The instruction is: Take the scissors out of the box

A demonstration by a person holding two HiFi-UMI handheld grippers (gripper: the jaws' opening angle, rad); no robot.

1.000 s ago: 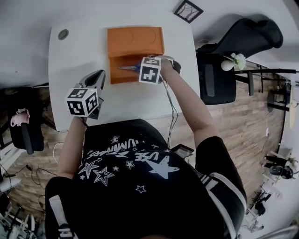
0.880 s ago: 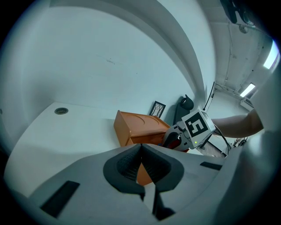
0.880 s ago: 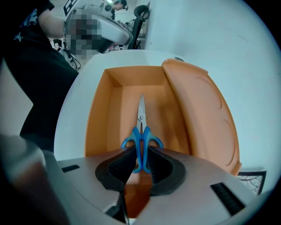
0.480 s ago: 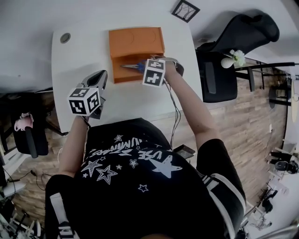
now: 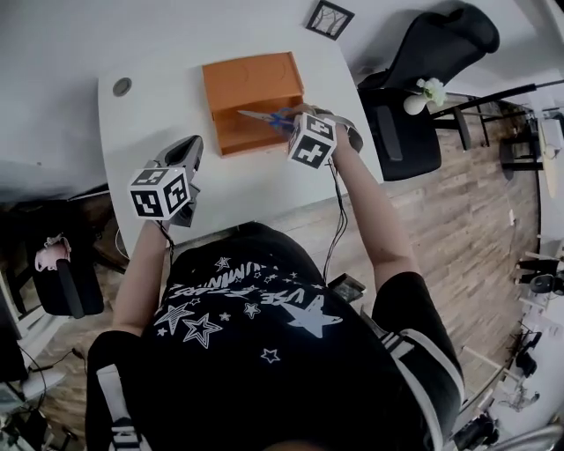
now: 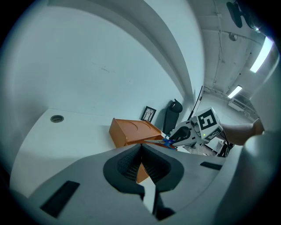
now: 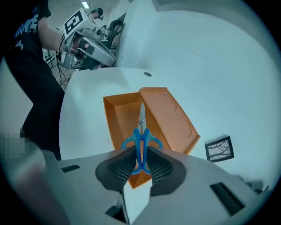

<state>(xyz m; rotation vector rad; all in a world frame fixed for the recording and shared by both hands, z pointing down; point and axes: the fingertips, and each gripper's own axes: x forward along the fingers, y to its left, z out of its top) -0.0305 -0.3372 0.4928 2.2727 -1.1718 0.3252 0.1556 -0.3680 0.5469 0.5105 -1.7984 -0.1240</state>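
Note:
The orange box (image 5: 251,101) lies open on the white table (image 5: 264,189), lid (image 7: 169,116) folded back. My right gripper (image 5: 293,121) is shut on the blue handles of the scissors (image 7: 141,140). They hang clear above the box's open tray (image 7: 125,121), blades pointing away from the jaws. In the left gripper view the scissors (image 6: 163,141) show just over the box (image 6: 131,132), held by the right gripper (image 6: 182,134). My left gripper (image 5: 188,148) hovers over the table's left part, jaws closed tip to tip with nothing between them.
A round cable hole (image 5: 122,86) sits at the table's far left corner. A framed picture (image 5: 330,18) leans against the wall behind the table. A black office chair (image 5: 414,79) stands to the right of the table.
My right gripper has risen and shifted right with the scissors, lifting them out of the box. The left gripper has lifted slightly.

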